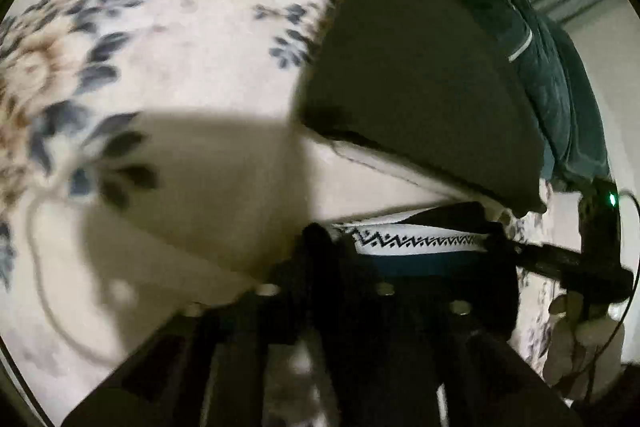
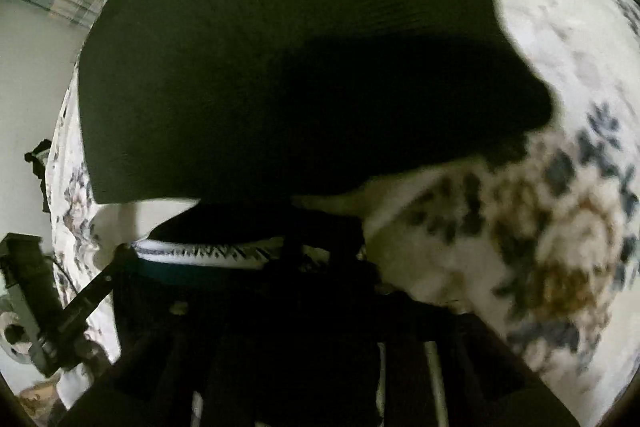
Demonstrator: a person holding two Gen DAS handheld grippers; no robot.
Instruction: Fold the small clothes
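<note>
A small dark garment (image 1: 420,83) with a white waistband bearing a black zigzag pattern (image 1: 420,241) hangs stretched between my two grippers above a floral bed cover (image 1: 160,27). My left gripper (image 1: 332,247) is shut on the left end of the waistband. In the left wrist view the right gripper (image 1: 508,247) pinches the other end. In the right wrist view the garment (image 2: 280,67) fills most of the frame, and my right gripper (image 2: 320,251) is shut on the waistband (image 2: 200,253). The left gripper (image 2: 120,255) holds its far end there.
The white bed cover with blue and brown flowers (image 2: 560,207) lies under everything. A dark teal cloth (image 1: 552,75) lies at the far right of the bed. A pale wall (image 2: 32,67) stands beyond the bed's edge.
</note>
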